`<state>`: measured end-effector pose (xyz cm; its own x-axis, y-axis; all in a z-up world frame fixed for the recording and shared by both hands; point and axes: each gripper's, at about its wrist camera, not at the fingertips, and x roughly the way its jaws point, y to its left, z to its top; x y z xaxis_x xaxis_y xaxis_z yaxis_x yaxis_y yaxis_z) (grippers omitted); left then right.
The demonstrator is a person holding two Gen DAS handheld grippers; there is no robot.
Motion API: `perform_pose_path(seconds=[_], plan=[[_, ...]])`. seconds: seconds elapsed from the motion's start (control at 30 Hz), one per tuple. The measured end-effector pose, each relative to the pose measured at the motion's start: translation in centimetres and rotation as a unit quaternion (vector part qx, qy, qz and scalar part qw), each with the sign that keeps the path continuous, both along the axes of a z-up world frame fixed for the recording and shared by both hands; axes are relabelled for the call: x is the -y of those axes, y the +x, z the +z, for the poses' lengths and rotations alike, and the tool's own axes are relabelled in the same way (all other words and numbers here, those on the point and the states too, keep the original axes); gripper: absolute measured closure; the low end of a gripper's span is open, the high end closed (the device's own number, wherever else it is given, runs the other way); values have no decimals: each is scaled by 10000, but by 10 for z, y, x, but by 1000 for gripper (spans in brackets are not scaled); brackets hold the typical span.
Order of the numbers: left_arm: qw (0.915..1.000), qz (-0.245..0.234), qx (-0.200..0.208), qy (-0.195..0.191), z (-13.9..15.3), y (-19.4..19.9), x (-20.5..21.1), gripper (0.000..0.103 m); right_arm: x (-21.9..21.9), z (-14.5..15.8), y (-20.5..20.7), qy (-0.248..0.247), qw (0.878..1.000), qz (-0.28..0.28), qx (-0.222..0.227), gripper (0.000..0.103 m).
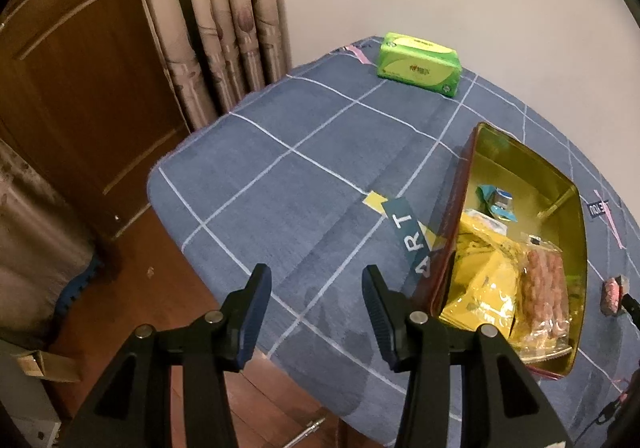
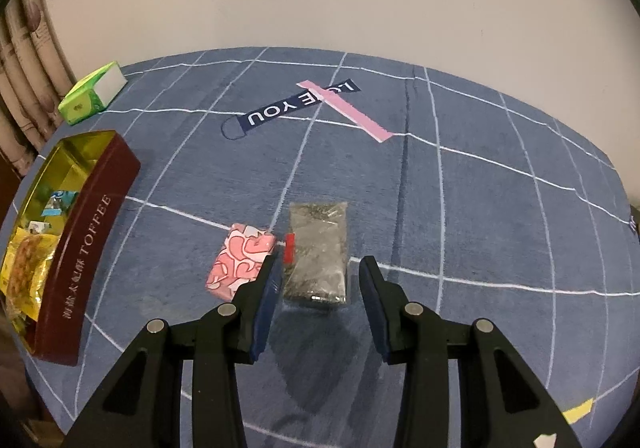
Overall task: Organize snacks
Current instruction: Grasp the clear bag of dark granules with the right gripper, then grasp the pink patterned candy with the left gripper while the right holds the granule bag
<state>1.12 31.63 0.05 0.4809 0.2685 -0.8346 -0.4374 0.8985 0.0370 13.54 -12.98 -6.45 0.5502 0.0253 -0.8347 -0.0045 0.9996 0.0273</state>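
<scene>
A dark red toffee tin [image 2: 86,244] with a gold inside [image 1: 516,164] sits on the blue checked cloth. It holds a yellow packet [image 1: 484,280], a clear bag of reddish sausages [image 1: 546,288] and a small blue-wrapped snack [image 1: 498,202]. In the right wrist view a dark grey clear packet [image 2: 318,252] and a pink patterned packet [image 2: 242,258] lie side by side on the cloth. My right gripper [image 2: 318,268] is open and hovers over the near end of the grey packet, pads apart from it. My left gripper [image 1: 316,278] stands open and empty over the cloth, left of the tin.
A green tissue pack [image 1: 418,64] lies at the far edge of the table [image 2: 500,216] by the wall. Curtains [image 1: 224,16] and a wooden door [image 1: 68,88] stand to the left. The table's left edge drops to a wooden floor [image 1: 168,280]. The pink packet [image 1: 612,294] shows right of the tin.
</scene>
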Motion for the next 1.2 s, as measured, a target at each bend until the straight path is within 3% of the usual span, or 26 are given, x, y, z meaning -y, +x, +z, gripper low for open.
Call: perform_pose_path(seconds=[0.23,0.53,0.73,0.9,1.03,1.2], plan=[[9988,-263,87,401,7,-1,23,55,-1,-18,9,-69,9998,174,104,65],[9898,-1345,151,451,16,1,113,55,13,-22,1,119,9990,245,351,70],[9725,-2284,177,418,16,19,195,55,45,-22,-9,-5,9992,20,409,71],[9494,-3135,128,146,3,43,260,55,83,-23,-19,-52,9985,-288,465,71],[9360,-3504,-40,-320,-12,64,297,55,108,-25,-29,-111,9976,-457,507,71],[9231,-3796,-315,-524,-35,86,335,55,127,-30,-39,-48,9967,-584,559,70]])
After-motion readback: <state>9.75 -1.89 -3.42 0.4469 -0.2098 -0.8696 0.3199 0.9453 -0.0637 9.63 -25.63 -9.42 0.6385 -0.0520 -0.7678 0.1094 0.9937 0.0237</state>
